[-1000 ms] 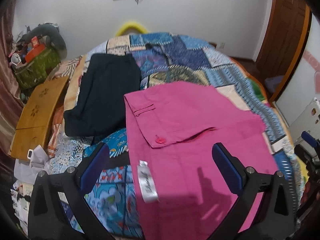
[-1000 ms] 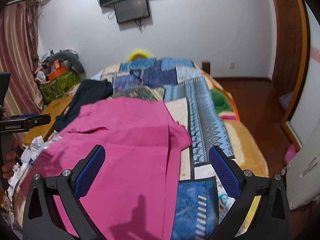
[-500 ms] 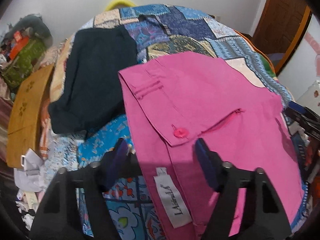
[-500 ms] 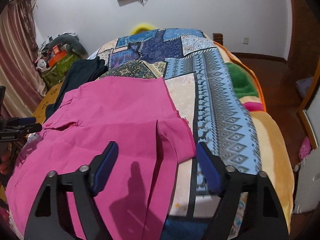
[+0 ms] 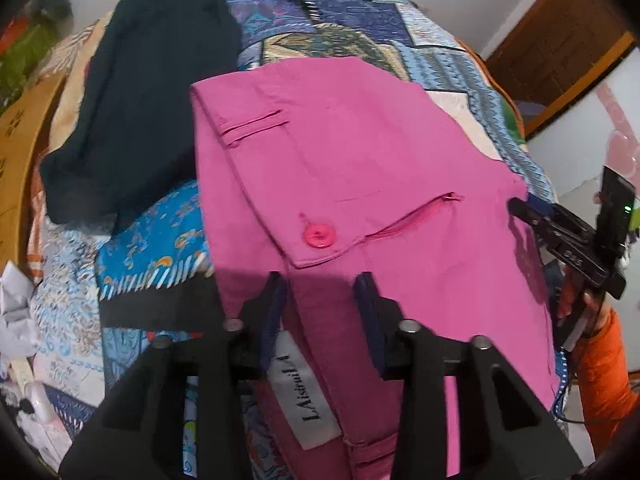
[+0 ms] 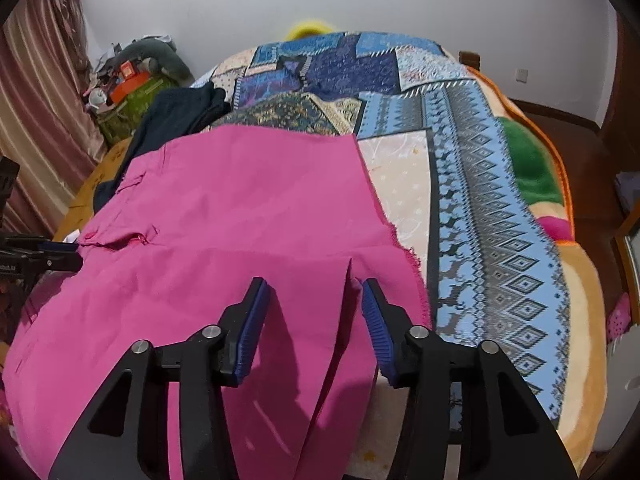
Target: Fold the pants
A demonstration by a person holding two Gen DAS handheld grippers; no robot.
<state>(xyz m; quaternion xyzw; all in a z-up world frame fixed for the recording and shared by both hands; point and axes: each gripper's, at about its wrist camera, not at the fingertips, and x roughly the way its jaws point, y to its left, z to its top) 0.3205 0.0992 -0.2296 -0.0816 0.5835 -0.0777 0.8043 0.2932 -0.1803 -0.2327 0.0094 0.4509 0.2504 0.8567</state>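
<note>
1. A bed covered by a patchwork quilt (image 6: 472,208) of blue, cream and grey patterned panels fills both views; an orange and green blanket (image 6: 528,160) shows along its right edge in the right wrist view.
2. The bright pink cotton pants (image 5: 360,184) lie spread flat on the near part of the quilt, waistband toward the left, leg ends toward the right, with the near side hanging over the bed's edge.
3. A dark navy folded garment (image 5: 136,96) lies on the quilt just beyond the waistband, its edge touching or slightly under the pink cloth.
4. A tan wooden board (image 5: 16,152) sits at the bed's left side, near a green bag (image 6: 132,108) topped with orange clutter by the striped curtain (image 6: 36,112).
5. The left gripper (image 5: 320,304), black with dark blue pads, points steeply down over the waistband. Its jaws have just been closing and stand partly open, pink cloth between them; whether the pads press on it I cannot tell.
6. The right gripper (image 6: 314,312), black with bright blue ribbed pads, hovers over the leg ends. Its jaws have just been closing and are partly open, straddling a fold of cloth without visibly pinching it.
7. An orange sleeve (image 5: 604,364) shows behind the right gripper in the left wrist view.
8. A white sewn-in label (image 5: 304,396) with dark lettering lies beside the left gripper's left pad.
9. A pink round button (image 5: 318,236) sits on the waistband flap, just beyond the left gripper.
</note>
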